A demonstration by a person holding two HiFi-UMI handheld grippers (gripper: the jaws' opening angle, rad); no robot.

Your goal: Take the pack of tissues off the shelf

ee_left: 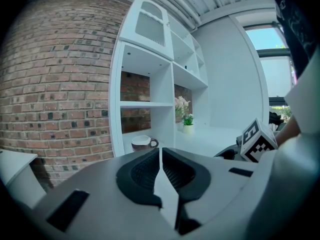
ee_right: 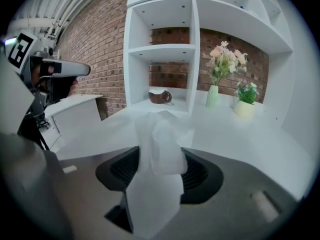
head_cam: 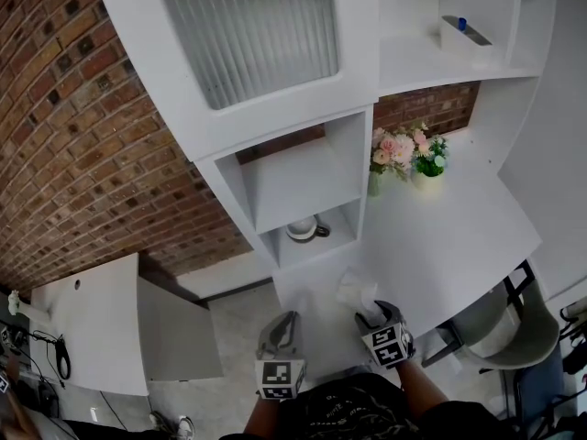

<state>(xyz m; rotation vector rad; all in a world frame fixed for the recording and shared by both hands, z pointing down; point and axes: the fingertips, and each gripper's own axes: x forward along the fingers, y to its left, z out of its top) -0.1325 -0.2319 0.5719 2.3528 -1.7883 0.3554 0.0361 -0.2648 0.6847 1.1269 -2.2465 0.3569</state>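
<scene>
The pack of tissues (head_cam: 353, 291), a crumpled white soft pack, rests on the white desk (head_cam: 440, 236) just before its near edge, outside the shelf unit (head_cam: 303, 186). My right gripper (head_cam: 371, 317) is right behind it. In the right gripper view the pack (ee_right: 160, 134) rises between the spread jaws of that gripper (ee_right: 159, 153), and the pads do not visibly squeeze it. My left gripper (head_cam: 282, 326) hangs to the left of the pack, off the desk's edge. Its jaws (ee_left: 160, 151) are shut with nothing in them.
A brown-and-white cup (head_cam: 303, 230) sits in the lowest cubby of the shelf unit. A vase of pink flowers (head_cam: 394, 149) and a small potted plant (head_cam: 429, 163) stand further back on the desk. A chair (head_cam: 495, 333) is at the right, a lower white table (head_cam: 92, 328) at the left.
</scene>
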